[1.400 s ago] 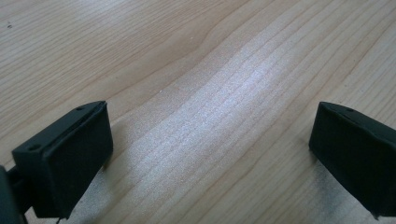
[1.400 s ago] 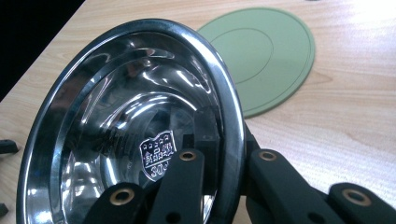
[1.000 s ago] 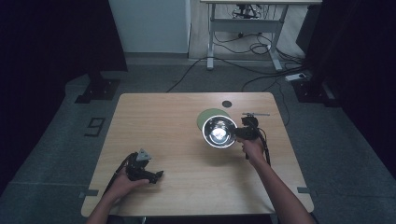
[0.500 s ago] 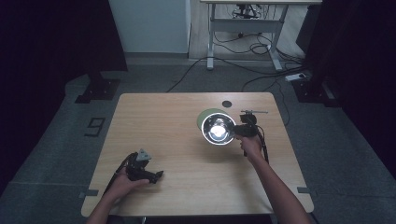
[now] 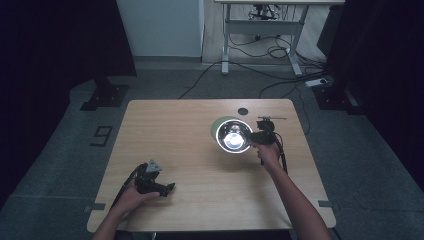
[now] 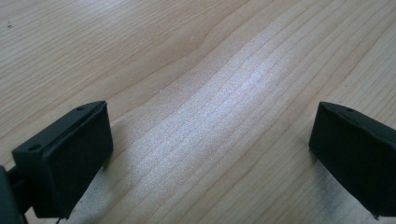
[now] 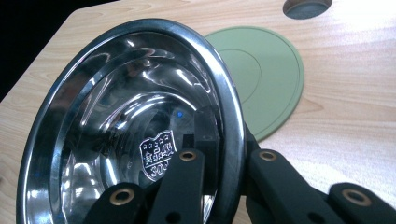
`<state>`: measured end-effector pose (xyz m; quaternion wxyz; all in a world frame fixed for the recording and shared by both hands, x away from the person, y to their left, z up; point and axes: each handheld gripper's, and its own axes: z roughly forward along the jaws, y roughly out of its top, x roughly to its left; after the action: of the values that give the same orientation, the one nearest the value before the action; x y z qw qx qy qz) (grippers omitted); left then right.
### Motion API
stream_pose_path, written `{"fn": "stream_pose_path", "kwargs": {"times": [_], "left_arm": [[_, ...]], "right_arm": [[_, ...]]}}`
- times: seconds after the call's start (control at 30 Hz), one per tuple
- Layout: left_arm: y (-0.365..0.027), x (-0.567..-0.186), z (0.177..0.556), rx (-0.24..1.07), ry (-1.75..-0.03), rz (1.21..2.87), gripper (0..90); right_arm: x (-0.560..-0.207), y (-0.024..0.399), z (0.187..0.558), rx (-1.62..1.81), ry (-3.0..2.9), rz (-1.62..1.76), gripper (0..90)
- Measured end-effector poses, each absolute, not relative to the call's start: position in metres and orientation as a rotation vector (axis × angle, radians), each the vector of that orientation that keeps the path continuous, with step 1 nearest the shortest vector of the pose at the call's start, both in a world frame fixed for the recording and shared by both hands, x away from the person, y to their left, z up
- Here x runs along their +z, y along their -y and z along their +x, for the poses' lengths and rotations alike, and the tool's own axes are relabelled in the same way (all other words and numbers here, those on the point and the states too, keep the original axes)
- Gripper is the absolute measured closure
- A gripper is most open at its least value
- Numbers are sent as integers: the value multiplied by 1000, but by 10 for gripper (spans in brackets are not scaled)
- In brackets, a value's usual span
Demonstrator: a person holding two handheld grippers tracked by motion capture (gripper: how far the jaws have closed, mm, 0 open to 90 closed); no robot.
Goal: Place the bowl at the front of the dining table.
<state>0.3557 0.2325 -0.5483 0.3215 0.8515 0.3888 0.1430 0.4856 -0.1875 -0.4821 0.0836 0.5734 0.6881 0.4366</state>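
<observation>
A shiny steel bowl (image 5: 233,137) (image 7: 130,116) hangs tilted over the near edge of a round green mat (image 5: 220,123) (image 7: 266,79) at the table's right middle. My right gripper (image 5: 252,138) (image 7: 229,156) is shut on the bowl's rim, one jaw inside the bowl and one outside. A stamped emblem shows on the bowl's bottom. My left gripper (image 5: 167,189) (image 6: 210,149) rests low over the bare wood near the front left. It is open, and only wood lies between its jaws.
The wooden table (image 5: 165,130) has a round cable hole (image 5: 243,111) (image 7: 306,7) just beyond the mat. Cables trail from both grippers toward the front edge. Dark floor, a desk frame and cords lie past the far side.
The bowl in the right gripper has shifted a little toward the far side, over the mat. The left gripper has stayed where it was.
</observation>
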Motion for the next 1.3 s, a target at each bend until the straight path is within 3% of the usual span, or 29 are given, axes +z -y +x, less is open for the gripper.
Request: {"fn": "stream_pose_path", "kwargs": {"times": [1.3], "left_arm": [[-233,-548,356,375,-1021,2236,0]], "right_arm": [[-486,171,520,1262,-2039,1751,867]]}}
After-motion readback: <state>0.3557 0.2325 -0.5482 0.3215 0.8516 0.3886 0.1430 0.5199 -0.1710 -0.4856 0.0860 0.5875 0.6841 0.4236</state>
